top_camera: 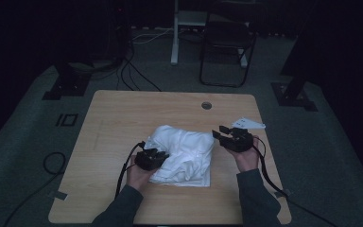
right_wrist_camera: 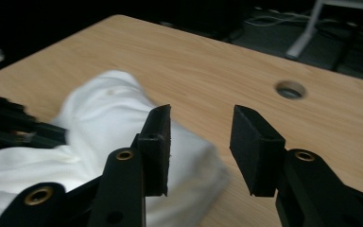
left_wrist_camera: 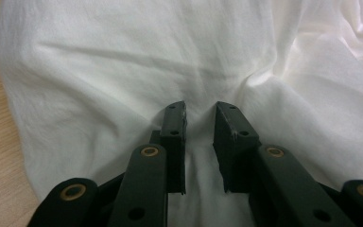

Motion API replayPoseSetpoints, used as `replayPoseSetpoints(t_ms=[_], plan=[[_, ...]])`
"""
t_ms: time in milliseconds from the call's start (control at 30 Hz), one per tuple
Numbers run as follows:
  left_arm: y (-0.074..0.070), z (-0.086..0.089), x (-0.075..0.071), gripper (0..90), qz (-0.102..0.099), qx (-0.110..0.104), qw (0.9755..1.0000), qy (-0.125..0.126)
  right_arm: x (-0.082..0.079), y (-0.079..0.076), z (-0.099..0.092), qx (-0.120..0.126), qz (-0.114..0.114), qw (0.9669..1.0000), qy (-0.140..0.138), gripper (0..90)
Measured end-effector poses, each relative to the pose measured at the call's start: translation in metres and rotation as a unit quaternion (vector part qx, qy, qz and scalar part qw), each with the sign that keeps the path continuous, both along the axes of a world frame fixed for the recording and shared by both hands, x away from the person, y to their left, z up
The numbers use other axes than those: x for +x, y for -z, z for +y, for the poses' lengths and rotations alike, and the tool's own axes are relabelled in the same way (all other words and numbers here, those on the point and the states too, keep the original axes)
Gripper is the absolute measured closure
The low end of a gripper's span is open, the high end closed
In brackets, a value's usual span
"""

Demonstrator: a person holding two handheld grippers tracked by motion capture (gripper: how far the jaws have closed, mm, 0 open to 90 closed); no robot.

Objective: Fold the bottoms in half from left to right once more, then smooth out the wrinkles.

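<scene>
White cloth (top_camera: 184,153), folded & rumpled, lies mid tabletop (top_camera: 123,113), a bit toward the person's side. L gripper (top_camera: 163,156) sits low on the cloth's near-left edge. In the left gripper view its fingers (left_wrist_camera: 175,127) stand narrow, pressed down into the fabric w/ a small ridge of cloth (left_wrist_camera: 199,142) gathered btwn them; can't tell if the pads actually pinch it. R gripper (top_camera: 219,134) is just off the cloth's right edge, raised above the tabletop, held from below by the right hand (top_camera: 246,156). Right gripper view: its fingers (right_wrist_camera: 158,142) are moderately apart, nothing btwn them, cloth (right_wrist_camera: 108,113) behind & to the left, round cable hole (right_wrist_camera: 289,90) in the tabletop farther off.
</scene>
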State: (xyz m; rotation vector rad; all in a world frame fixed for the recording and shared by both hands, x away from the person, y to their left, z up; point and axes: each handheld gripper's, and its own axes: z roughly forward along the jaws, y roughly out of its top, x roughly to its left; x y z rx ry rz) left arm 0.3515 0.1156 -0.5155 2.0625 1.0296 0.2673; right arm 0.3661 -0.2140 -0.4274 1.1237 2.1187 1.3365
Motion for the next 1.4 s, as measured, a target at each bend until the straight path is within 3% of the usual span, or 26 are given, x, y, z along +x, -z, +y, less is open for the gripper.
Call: replayPoseSetpoints(t_ms=[100,167,267,300,333,367,400,533,600,667,700,733,800,867,933,1067,1167,1333,1400], plan=[[0.001,0.000,-0.001,74.4,-0.002,-0.002,1.0000,-0.002,0.001,0.002,0.018,-0.006,0.003,0.9994,-0.035,53.3],[0.001,0.000,-0.002,74.3,-0.007,-0.002,1.0000,-0.003,0.002,0.005,0.023,-0.008,0.005,0.9990,-0.045,52.2],[0.002,0.001,-0.004,74.2,-0.018,-0.003,0.9998,-0.007,0.009,0.018,0.038,-0.027,0.027,0.9974,-0.060,49.5],[0.002,0.001,-0.004,74.1,-0.019,-0.004,0.9998,-0.008,0.014,0.026,0.044,-0.046,0.043,0.9961,-0.062,61.0],[0.002,0.001,-0.006,74.1,-0.022,-0.002,0.9997,-0.009,0.014,0.026,0.044,-0.046,0.043,0.9961,-0.062,61.0],[0.003,0.001,-0.007,74.0,-0.026,-0.002,0.9996,-0.011,0.016,0.031,0.045,-0.061,0.050,0.9950,-0.061,74.8],[0.003,0.001,-0.008,74.0,-0.030,-0.001,0.9995,-0.013,0.017,0.033,0.043,-0.061,0.055,0.9952,-0.054,82.7],[0.003,-0.001,-0.015,74.5,-0.048,0.008,0.9987,-0.017,0.017,0.027,0.019,-0.012,0.062,0.9976,-0.031,88.2],[0.002,-0.001,-0.017,75.2,-0.049,0.017,0.9985,-0.016,0.017,0.023,0.007,-0.009,0.058,0.9982,-0.012,89.5],[0.002,0.001,-0.018,76.2,-0.049,0.017,0.9985,-0.016,0.017,0.019,-0.010,-0.012,0.047,0.9985,0.027,89.4],[0.002,0.002,-0.019,76.4,-0.047,0.013,0.9987,-0.016,0.018,0.018,-0.017,0.004,0.054,0.9982,0.027,89.4],[0.002,0.002,-0.019,76.4,-0.046,0.013,0.9987,-0.015,0.017,0.019,-0.021,0.004,0.056,0.9979,0.032,89.3],[0.001,0.002,-0.021,76.3,-0.047,0.014,0.9986,-0.019,0.015,0.022,-0.022,-0.014,0.058,0.9976,0.035,86.1],[-0.001,0.002,-0.023,75.9,-0.055,0.016,0.9981,-0.020,0.012,0.024,-0.021,-0.025,0.058,0.9971,0.044,72.2],[-0.003,0.005,-0.024,73.6,-0.056,0.006,0.9981,-0.026,0.004,0.021,-0.020,-0.017,0.054,0.9975,0.043,62.1],[-0.010,0.007,-0.029,71.7,-0.065,0.005,0.9976,-0.026,-0.023,0.014,-0.010,-0.016,0.038,0.9992,0.001,56.4],[-0.014,0.008,-0.032,70.5,-0.069,0.002,0.9972,-0.027,-0.046,0.019,0.005,-0.025,0.037,0.9983,-0.036,53.9],[-0.015,0.009,-0.033,69.7,-0.068,0.000,0.9974,-0.026,-0.073,0.039,0.026,0.003,0.055,0.9932,-0.103,48.5],[-0.015,0.009,-0.033,69.6,-0.067,0.000,0.9974,-0.026,-0.078,0.045,0.035,-0.001,0.060,0.9908,-0.122,46.4]])
